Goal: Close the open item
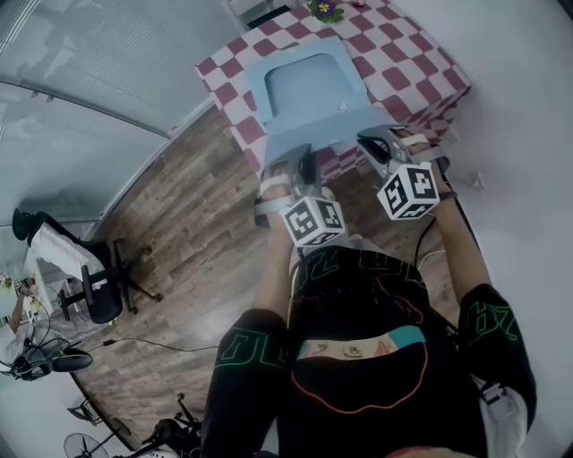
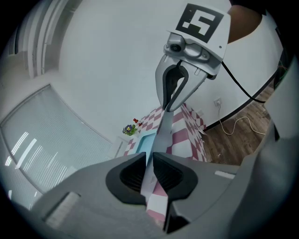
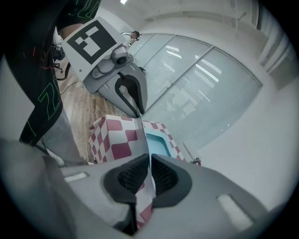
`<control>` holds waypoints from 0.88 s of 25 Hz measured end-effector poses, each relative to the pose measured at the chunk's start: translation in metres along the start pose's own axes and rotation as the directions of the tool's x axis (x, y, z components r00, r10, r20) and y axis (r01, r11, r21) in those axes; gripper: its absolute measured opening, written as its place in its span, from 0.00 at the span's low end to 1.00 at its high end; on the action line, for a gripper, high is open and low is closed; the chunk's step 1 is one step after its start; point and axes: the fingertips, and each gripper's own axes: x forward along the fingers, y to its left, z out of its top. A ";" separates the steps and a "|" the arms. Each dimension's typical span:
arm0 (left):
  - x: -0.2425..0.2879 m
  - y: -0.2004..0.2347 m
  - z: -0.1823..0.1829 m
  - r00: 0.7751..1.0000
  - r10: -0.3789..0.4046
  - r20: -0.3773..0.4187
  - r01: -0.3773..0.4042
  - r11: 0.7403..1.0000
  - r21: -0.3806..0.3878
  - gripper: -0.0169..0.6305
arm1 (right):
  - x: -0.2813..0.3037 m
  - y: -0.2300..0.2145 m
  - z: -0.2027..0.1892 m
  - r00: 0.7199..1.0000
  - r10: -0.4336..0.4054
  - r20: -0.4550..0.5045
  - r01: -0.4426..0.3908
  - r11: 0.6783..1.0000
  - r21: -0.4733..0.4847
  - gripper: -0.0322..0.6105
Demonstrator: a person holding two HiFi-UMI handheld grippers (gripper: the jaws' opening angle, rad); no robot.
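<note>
A light blue box (image 1: 303, 82) stands open on a table with a red-and-white checked cloth (image 1: 407, 54). Its thin pale lid (image 1: 327, 122) hangs out over the table's near edge towards me. My left gripper (image 1: 303, 159) is shut on the lid's near edge at the left, and my right gripper (image 1: 376, 141) is shut on it at the right. In the left gripper view the lid (image 2: 161, 135) runs edge-on from the left gripper (image 2: 150, 170) up to the right gripper (image 2: 172, 105). The right gripper view shows the lid (image 3: 144, 135) pinched in the right gripper (image 3: 149, 170), with the left gripper (image 3: 138, 112) on its far end.
A small pot of flowers (image 1: 324, 9) sits at the table's far edge. A wood floor lies below, with an office chair (image 1: 89, 286) and a seated person at the left, a fan (image 1: 85, 445) and a cable (image 2: 238, 123) near a wall socket. A glass partition runs along the left.
</note>
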 end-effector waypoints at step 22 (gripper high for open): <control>0.103 0.117 -0.004 0.996 0.076 0.034 -0.078 0.995 0.057 0.16 | 0.093 -0.129 0.004 0.996 -0.058 0.066 0.065 0.992 -0.109 0.08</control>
